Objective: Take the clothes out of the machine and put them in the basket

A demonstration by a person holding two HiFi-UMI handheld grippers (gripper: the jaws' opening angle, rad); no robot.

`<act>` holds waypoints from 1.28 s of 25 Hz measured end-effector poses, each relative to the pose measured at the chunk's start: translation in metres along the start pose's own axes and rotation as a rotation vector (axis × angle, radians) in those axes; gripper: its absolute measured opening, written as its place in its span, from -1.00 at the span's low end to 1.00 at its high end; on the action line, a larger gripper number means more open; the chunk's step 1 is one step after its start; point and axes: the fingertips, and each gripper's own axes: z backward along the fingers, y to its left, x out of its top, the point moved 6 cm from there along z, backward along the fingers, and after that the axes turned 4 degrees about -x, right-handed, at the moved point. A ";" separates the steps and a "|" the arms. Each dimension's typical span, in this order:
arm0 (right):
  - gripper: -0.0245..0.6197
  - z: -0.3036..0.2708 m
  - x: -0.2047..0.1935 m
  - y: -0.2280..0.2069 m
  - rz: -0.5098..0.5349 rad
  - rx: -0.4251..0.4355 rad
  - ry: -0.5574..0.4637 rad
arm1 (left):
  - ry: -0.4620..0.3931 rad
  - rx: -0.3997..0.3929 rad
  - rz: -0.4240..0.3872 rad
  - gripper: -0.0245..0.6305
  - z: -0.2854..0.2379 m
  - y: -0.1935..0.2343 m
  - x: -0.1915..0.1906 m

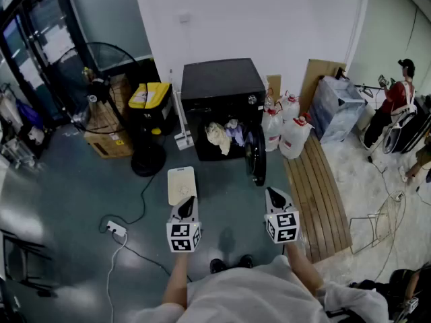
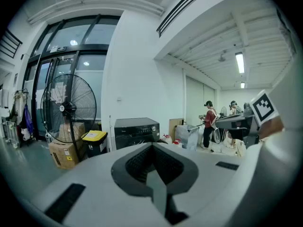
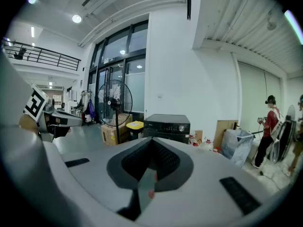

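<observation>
Standing well back, looks like nothing's done yet: clothes [image 1: 219, 136] sit in the open machine [image 1: 222, 79], basket [image 1: 180, 184] nearby, left gripper [image 1: 189, 200] and right gripper [image 1: 272, 193] both pinched together, empty.

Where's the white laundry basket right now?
In the head view the white rectangular basket sits on the grey floor just ahead of the left gripper, in front of the black washing machine, left of its open door.

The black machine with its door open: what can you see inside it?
Inside the machine, past the open door, a cream garment and a purplish garment sit at the opening. The space behind them is dark, so any further clothes are hidden.
</observation>
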 end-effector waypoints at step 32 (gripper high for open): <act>-0.85 -0.054 -0.018 -0.065 0.042 0.129 -0.029 | 0.011 0.085 0.031 -0.87 -0.067 -0.042 -0.006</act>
